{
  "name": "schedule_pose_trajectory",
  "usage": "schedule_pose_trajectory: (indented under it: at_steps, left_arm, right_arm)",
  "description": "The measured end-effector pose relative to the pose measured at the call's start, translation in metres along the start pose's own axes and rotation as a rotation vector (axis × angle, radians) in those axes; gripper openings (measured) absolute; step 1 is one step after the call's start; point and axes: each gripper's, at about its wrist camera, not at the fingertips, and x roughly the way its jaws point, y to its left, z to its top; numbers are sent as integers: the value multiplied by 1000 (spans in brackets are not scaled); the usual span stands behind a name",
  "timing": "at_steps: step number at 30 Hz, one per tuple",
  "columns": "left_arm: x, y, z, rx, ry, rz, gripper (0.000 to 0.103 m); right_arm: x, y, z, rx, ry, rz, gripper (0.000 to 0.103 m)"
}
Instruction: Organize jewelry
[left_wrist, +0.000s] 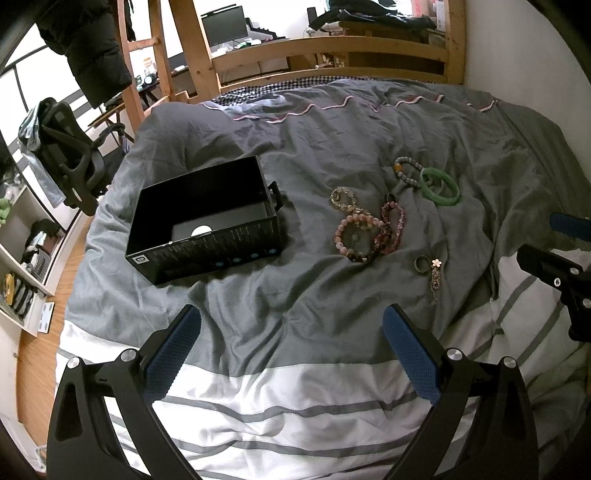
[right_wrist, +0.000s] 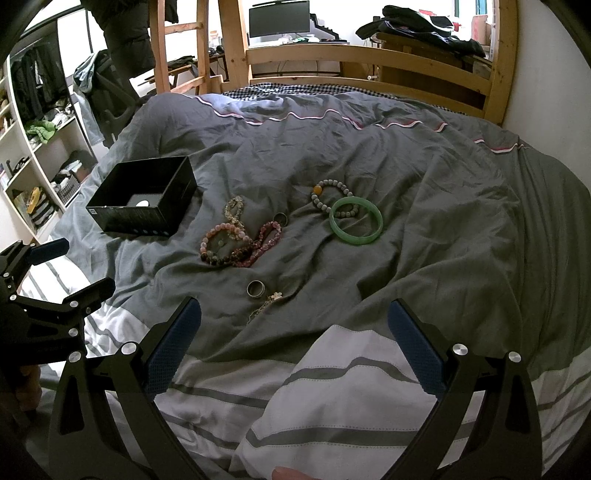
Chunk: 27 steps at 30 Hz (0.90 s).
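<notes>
Both grippers hover over the bed, nothing picked yet. Left gripper (left_wrist: 291, 354) has its jaws spread wide and empty; right gripper (right_wrist: 295, 350) likewise wide apart, holding nothing. Black box (left_wrist: 207, 225) sits ahead and to the left of the left gripper, open top, looks empty except for a pale round sticker on its floor. Jewelry is all loose on the grey duvet (left_wrist: 332, 140), ahead of both grippers: silver ring (right_wrist: 256, 288) closest, just ahead of the right gripper's left finger, with a flower charm chain (right_wrist: 271, 301) touching or nearly touching it; further ahead a tangle of pink bead bracelets (right_wrist: 240, 245) overlapping each other, a clear bead bracelet (right_wrist: 233, 210) behind them, a second small ring (right_wrist: 280, 218) at the pile's far edge; further and to the right a green bangle (right_wrist: 355, 220) overlapping a grey bead bracelet (right_wrist: 334, 197). Likely step: first pick, then drop into the box. Judgement: start with the green bangle or the near ring since they're separable; the bangle is rigid, so clamp across one side of the hoop, not around it, and lift straight so the grey beads underneath don't drag. The ring is low in soft fabric, so fingers will probably pinch duvet too; come down steep and close slow. Leave the pink tangle for later, take one strand at its outer edge. The left gripper could steady the box, as it may tip on the soft bedding.
</notes>
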Motion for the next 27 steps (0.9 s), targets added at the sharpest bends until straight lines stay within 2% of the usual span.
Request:
schedule_pose_trajectory:
  at_steps: [16,20,23,26,27]
  left_arm:
    - [0,-3,1,-2,7,-29,97]
    - [4,-5,3,3,18,-79,97]
    - [11,-6,6,0,24,-107,97]
    - [24,-8,12,-17,43,-200,97]
    - [27,-10,13,-15,41,-207,97]
  right_arm:
    - [4,-2,-2,6,-5,12,100]
    - [14,-8,1,4,-11,12,100]
    - [22,-13,9,-3,-26,-23,100]
    - [29,-18,18,-21,-42,-26,99]
    - [32,-19,20,-27,-40,-19,99]
